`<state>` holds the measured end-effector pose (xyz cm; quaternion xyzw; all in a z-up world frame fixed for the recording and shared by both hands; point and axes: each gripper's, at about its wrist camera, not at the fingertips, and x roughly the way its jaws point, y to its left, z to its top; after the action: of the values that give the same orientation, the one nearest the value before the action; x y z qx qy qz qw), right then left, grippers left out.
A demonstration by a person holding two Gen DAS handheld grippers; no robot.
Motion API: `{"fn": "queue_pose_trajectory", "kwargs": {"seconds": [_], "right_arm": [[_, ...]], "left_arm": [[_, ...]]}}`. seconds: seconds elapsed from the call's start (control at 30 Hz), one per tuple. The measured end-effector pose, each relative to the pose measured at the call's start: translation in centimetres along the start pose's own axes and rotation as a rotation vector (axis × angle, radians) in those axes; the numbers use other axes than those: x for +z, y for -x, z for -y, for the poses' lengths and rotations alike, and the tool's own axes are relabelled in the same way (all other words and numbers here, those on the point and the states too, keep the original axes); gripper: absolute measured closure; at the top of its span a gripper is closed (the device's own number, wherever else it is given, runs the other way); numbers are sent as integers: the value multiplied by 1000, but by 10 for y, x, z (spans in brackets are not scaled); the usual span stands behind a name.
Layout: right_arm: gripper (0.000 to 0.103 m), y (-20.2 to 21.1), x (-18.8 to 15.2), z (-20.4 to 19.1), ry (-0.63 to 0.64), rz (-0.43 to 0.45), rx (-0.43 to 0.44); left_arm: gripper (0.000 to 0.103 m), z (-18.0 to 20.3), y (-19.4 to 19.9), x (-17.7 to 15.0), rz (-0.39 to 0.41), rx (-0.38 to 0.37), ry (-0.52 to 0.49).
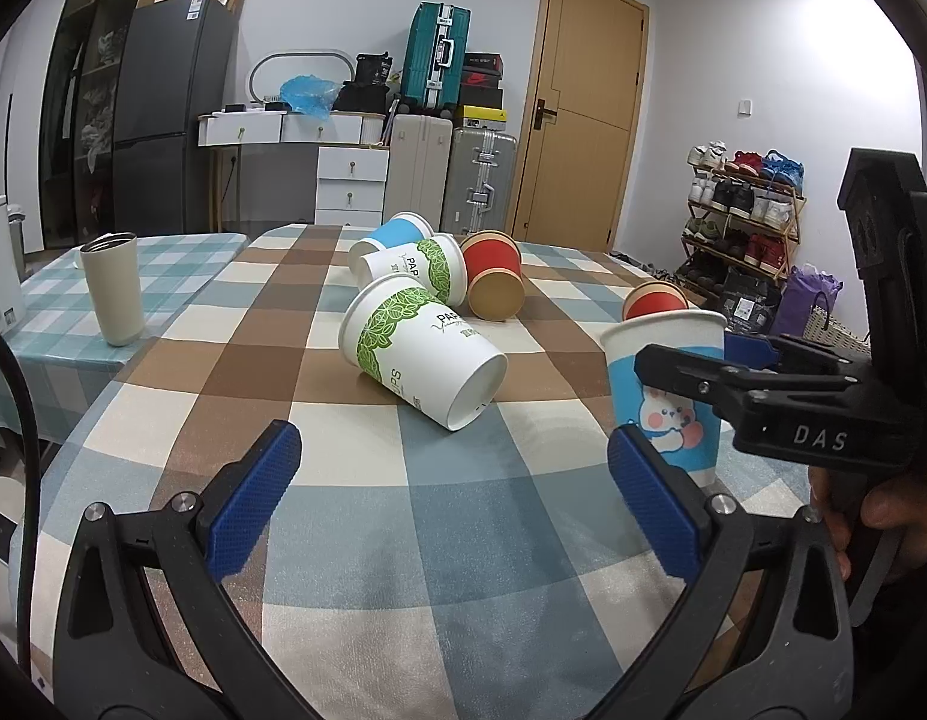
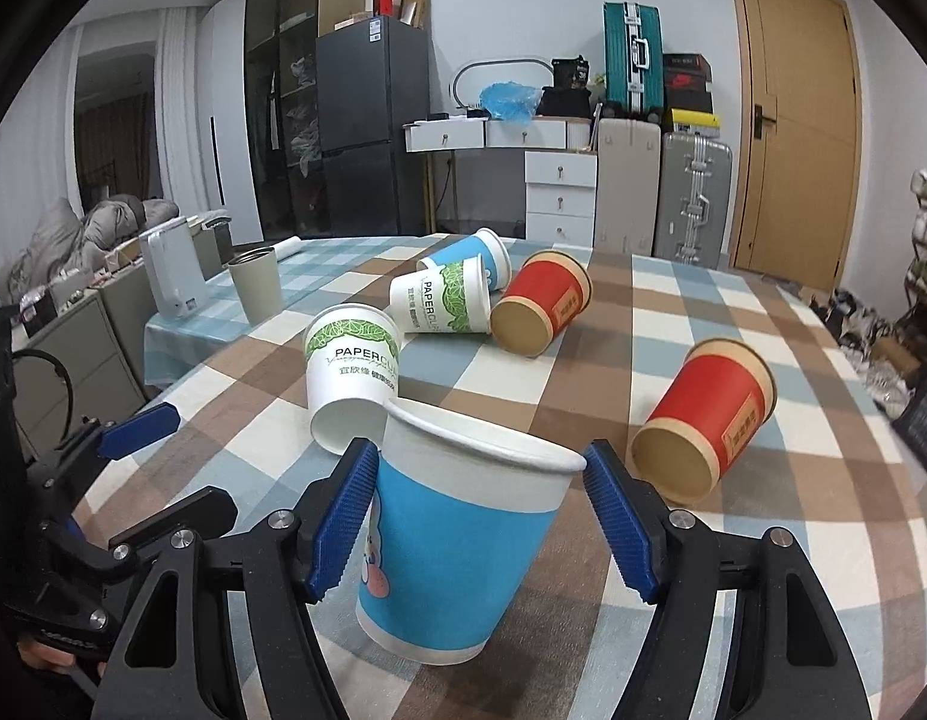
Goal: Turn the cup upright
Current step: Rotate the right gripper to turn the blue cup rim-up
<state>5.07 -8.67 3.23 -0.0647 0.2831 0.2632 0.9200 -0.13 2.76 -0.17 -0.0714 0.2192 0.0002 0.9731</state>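
A blue paper cup with a cartoon print point(image 2: 463, 546) stands upright on the checked tablecloth point(image 2: 703, 324) between the blue pads of my right gripper point(image 2: 481, 525). The pads flank the cup with a gap on the right side, so the gripper is open. The cup also shows in the left wrist view point(image 1: 667, 384), with the right gripper point(image 1: 709, 360) around it. My left gripper point(image 1: 454, 495) is open and empty above the cloth. A green-and-white cup point(image 1: 421, 348) lies on its side ahead of it.
More cups lie on their sides: a second green-and-white one point(image 1: 418, 270), a blue one point(image 1: 391, 237), a red one point(image 1: 493, 282) and a red one at the right point(image 2: 703, 420). A beige tumbler point(image 1: 112, 288) stands on the left side table.
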Motion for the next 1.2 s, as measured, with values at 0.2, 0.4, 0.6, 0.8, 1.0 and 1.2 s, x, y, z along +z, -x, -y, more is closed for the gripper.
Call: {"fn": "queue_pose_trajectory", "kwargs": {"seconds": [0.2,0.4,0.6,0.8,1.0,1.2], "right_arm": [[32,4,-4,-6,30,6,-16],[32,20,-12,-6,42,7,16],[40,36,-27,-7,65,-17,60],[40,40,-35,-7,74,-17,72],[41,30,-27,-4,38,4,56],[41,19,-23,-7,38,4,43]], "left_arm": [[1,0,0,0,0,-1,1],[1,0,0,0,0,0,-1],[1,-1,0,0,-1,-1,1],[1,-1,0,1,-1,-1,2],[1,-1,0,1,-1,-1,2],[1,-1,0,1,-1,-2,2]]}}
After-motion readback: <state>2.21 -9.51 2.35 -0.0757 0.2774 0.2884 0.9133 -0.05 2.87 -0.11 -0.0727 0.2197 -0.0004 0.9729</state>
